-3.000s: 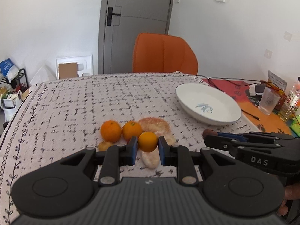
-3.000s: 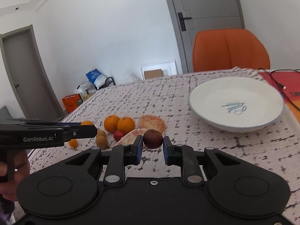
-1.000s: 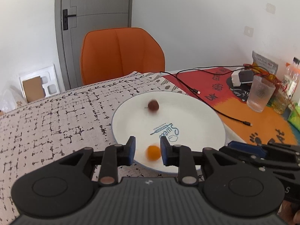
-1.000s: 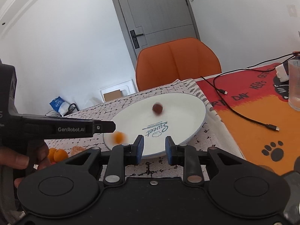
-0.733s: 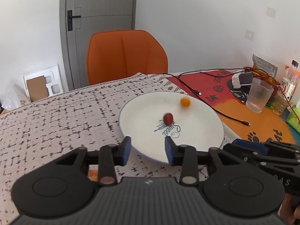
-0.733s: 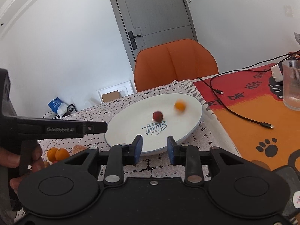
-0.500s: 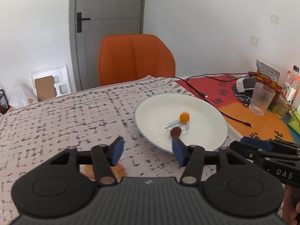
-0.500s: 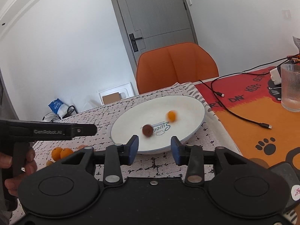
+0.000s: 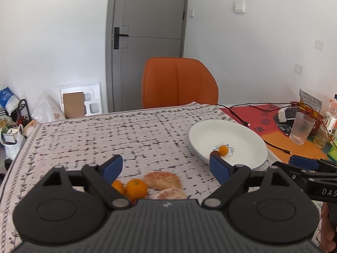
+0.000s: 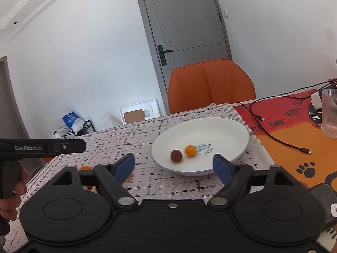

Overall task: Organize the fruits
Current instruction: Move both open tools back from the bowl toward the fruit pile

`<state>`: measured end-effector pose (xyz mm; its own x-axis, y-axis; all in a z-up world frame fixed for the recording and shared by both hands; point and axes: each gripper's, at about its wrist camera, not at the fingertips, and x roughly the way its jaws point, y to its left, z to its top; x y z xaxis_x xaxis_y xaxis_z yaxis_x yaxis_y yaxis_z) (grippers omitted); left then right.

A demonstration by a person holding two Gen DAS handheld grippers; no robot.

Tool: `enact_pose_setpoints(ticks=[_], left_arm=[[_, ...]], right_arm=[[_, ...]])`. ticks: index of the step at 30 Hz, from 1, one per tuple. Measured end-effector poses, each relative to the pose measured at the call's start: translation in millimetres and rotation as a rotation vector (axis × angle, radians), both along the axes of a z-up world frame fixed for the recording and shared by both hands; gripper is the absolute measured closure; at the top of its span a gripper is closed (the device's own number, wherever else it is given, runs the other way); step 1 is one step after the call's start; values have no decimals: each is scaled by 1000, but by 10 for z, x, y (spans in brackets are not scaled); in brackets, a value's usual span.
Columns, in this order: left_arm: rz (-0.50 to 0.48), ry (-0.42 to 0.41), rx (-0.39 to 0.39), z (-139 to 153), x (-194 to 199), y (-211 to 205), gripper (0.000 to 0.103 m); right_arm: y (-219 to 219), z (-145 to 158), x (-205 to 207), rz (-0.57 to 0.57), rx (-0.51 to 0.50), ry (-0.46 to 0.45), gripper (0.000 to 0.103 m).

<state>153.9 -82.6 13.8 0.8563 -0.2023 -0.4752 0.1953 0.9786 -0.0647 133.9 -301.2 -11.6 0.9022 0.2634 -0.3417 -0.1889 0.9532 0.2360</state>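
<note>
Now two fruits [image 10: 183,153] sit in the plate [image 10: 227,126]; both hand-held grippers [image 9: 164,166] [image 10: 174,165] just spread wide, empty; oranges [image 9: 136,188] wait at seven o'clock.

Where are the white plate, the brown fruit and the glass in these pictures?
white plate [image 10: 227,126], right wrist view, bare far inner wall.
brown fruit [image 10: 176,155], right wrist view, middle of the fruit, inside the plate.
glass [image 9: 301,129], left wrist view, middle of its ribbed side.

Black tongs [image 9: 166,167], blue pads [image 9: 112,167], silver screws, "GenRobot.AI" lettering
</note>
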Motion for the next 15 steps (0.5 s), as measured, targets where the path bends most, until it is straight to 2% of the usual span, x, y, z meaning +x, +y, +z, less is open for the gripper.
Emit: enact_pose_setpoints(ticks=[6,15], left_arm=[[60,-11,-25,22,-191,289,9],[134,-21,-34,34,-435,676,8]], right_arm=[[196,54,-95,26,-21,-19,2],[412,83,-158,67,-7,-4,0]])
